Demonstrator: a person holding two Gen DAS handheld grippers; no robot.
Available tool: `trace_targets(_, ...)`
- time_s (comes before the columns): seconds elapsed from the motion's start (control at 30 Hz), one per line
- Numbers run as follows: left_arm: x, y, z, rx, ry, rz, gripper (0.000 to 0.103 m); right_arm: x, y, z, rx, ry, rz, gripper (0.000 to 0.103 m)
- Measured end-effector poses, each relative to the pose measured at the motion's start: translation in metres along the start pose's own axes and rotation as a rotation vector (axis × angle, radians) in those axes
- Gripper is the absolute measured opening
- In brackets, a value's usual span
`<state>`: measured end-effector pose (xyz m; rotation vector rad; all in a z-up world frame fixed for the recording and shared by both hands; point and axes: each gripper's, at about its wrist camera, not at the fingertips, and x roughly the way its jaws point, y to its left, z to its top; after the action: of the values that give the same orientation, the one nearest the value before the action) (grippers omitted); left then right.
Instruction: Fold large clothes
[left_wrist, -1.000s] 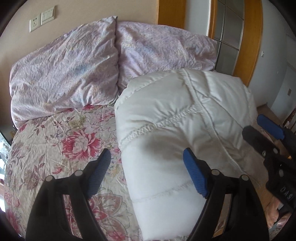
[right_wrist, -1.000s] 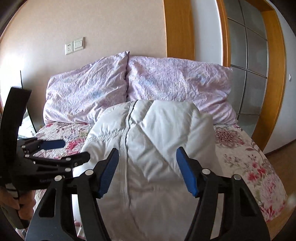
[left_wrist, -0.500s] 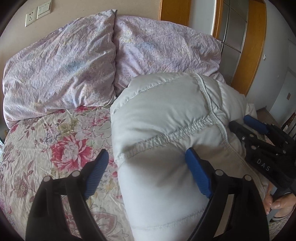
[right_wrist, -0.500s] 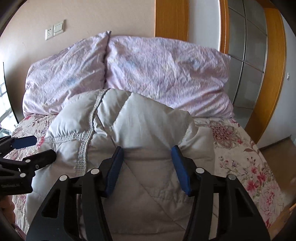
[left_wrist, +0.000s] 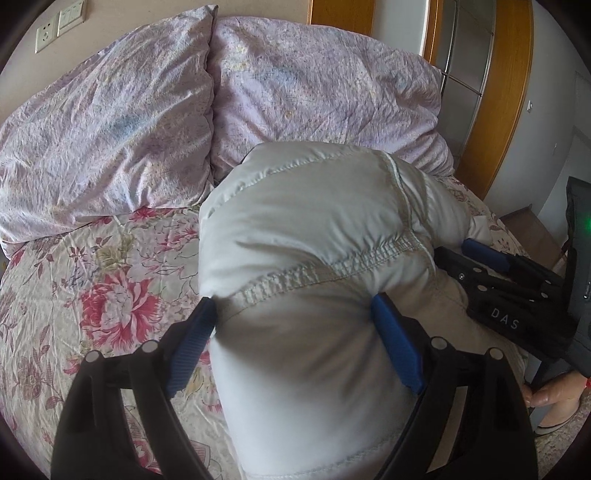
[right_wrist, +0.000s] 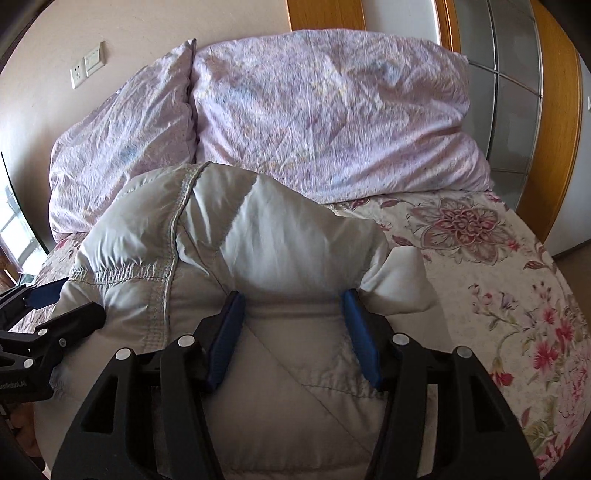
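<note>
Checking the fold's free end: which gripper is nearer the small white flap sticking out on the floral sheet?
Right. The right gripper straddles the white jacket just beside that flap; the left gripper straddles the jacket's opposite edge.

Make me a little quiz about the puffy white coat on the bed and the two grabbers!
1. True or false: the puffy white coat lies on a flowered bedspread.
2. How many purple pillows lean at the head of the bed? A) one B) two C) four
3. Fill in: the left gripper and the right gripper each have the ____ bulging between their blue pads.

Key: 1 true; 2 B; 3 coat.
</note>
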<state>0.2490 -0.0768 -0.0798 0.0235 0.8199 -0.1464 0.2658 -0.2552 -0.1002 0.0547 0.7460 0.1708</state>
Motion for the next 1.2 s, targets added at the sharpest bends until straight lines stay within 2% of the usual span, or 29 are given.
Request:
trace_targets(0.27,0.014,-0.003,-0.003,0.0,-0.006,0.021,0.091,0.017,-0.002,-0.001,-0.01,0.004,0.006,0.058)
trace_targets(0.87,0.035,-0.003,-0.007,-0.018,-0.036,0.01,0.1,0.038,-0.008,0.001,-0.008,-0.001,0.04,0.059)
trace_targets(1.2,0.039,-0.002,-0.01,-0.014,-0.055,0.019,0.101,0.043,-0.006,0.0,-0.019,0.007,0.032,0.059)
